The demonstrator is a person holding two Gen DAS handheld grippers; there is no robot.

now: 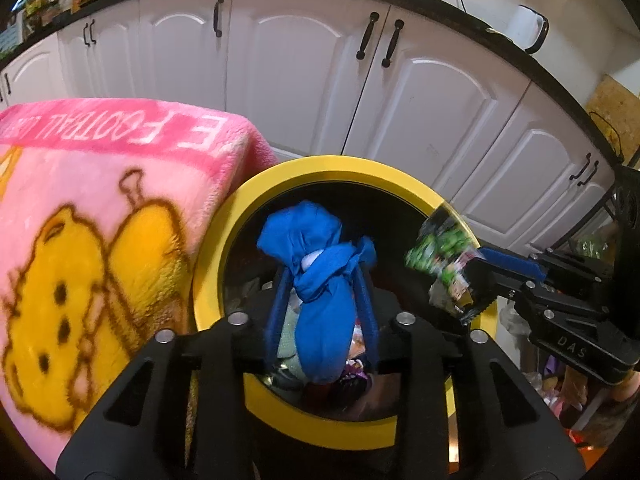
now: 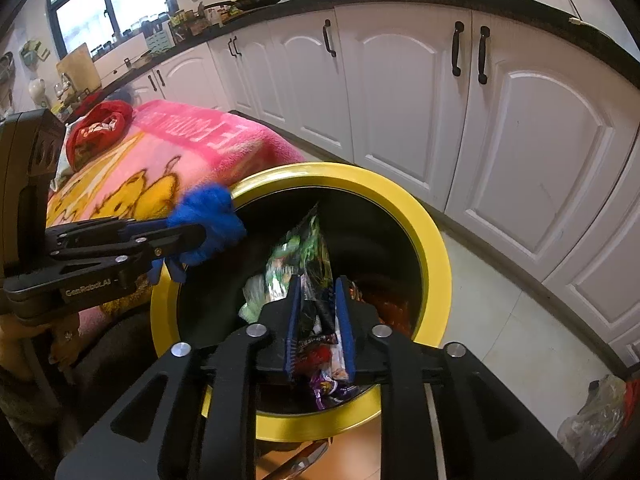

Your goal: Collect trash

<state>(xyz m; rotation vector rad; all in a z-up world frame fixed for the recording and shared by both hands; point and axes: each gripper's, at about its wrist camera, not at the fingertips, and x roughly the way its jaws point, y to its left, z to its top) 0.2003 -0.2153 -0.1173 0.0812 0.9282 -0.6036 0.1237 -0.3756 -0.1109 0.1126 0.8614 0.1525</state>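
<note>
Over the yellow-rimmed bin (image 1: 224, 248), a soft, light knotted blue bag (image 1: 320, 280) sits between the left gripper's (image 1: 322, 276) slightly parted jaws; the right gripper (image 2: 318, 284), narrowly parted, brackets a crinkly, slippery snack wrapper (image 2: 308, 248), best pinched mid-body.

Pink blanket (image 1: 120, 200): white band lettering, upside down, "FOOTBALL" legible, neighbouring letters cut off.
Right tongs (image 1: 476, 292) body, in left wrist view: "DAS".
Left tongs (image 2: 188, 248) body, in right wrist view: "GenRobot.AI".
Snack wrapper (image 2: 308, 248) print: blurred, unreadable.
</note>
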